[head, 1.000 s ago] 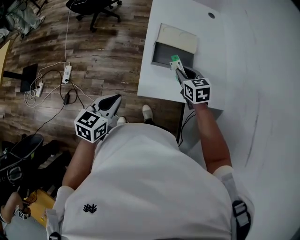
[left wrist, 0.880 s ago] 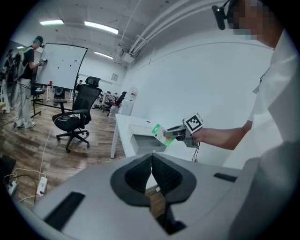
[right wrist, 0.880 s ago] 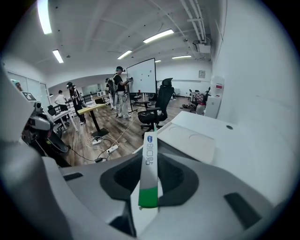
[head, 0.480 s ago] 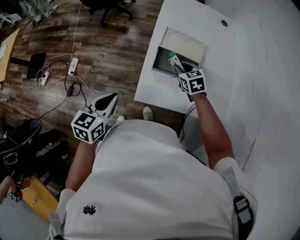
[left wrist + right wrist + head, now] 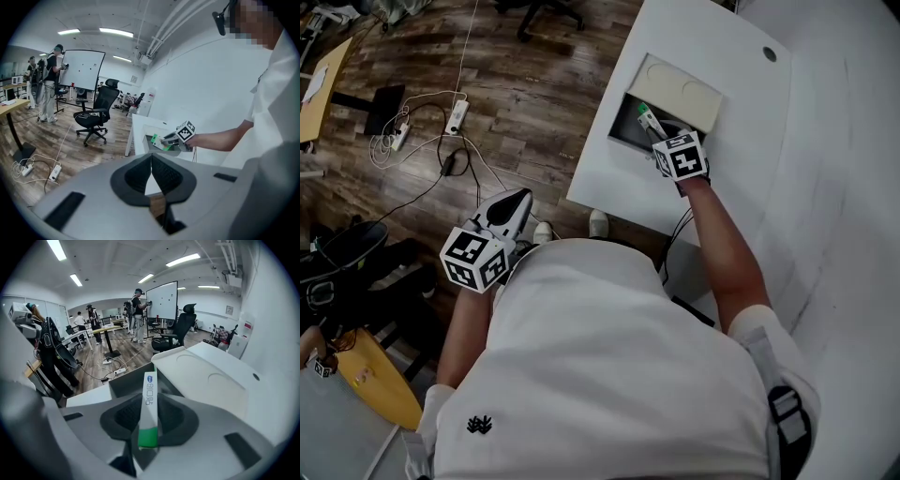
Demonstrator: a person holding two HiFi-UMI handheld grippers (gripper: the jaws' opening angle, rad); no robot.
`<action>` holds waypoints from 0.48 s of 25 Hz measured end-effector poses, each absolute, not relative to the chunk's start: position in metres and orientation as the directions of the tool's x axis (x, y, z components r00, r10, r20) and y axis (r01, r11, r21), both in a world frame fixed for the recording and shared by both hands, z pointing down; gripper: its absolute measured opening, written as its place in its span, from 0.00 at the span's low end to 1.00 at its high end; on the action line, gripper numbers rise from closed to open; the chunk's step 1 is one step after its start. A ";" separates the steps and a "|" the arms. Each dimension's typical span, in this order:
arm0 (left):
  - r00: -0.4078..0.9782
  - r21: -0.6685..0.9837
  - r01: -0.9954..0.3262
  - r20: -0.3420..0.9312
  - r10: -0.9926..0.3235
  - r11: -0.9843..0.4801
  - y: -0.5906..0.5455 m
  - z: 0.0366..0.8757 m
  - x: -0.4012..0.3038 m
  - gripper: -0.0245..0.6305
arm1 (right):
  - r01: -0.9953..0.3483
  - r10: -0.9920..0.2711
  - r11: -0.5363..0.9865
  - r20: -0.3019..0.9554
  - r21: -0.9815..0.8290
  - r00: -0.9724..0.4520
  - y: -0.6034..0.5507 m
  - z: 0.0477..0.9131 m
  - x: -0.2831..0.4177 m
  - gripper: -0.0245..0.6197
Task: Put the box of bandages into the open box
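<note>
My right gripper (image 5: 658, 139) is shut on the box of bandages (image 5: 149, 404), a thin white box with a green end (image 5: 646, 114). It holds the bandage box just over the opening of the grey open box (image 5: 630, 132) on the white table (image 5: 712, 56), whose pale lid (image 5: 682, 82) lies folded back. The right gripper view shows the box's grey inside (image 5: 129, 379) right ahead of the jaws. My left gripper (image 5: 508, 208) hangs over the wooden floor beside my body, jaws closed together on nothing. From it the other gripper (image 5: 165, 140) with the box is seen afar.
The white table's near edge (image 5: 609, 206) borders a wooden floor with cables and a power strip (image 5: 455, 117). An office chair (image 5: 96, 112) and a whiteboard (image 5: 83, 70) stand farther off, where people stand. A white wall (image 5: 853, 141) runs along the table's right side.
My right gripper has carried the bandage box forward, from the open box's near edge to over its opening. The left gripper has stayed beside my body.
</note>
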State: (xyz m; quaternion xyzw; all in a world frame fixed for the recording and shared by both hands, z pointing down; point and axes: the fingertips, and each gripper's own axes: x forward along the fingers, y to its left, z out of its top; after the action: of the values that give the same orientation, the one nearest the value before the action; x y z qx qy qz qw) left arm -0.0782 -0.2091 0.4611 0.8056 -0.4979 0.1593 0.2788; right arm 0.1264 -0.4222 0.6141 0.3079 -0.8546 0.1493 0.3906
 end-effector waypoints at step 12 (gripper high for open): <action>0.406 0.277 -0.913 0.546 -0.733 -0.299 -0.210 0.463 -0.077 0.05 | -0.605 -0.390 0.796 0.773 0.011 -0.500 -0.427 0.638 0.120 0.19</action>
State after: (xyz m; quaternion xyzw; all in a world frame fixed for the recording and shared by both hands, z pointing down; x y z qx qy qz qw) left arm -0.0768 -0.2098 0.4633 0.7897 -0.5210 0.1603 0.2813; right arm 0.1201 -0.4274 0.6382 0.2906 -0.8559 0.1319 0.4069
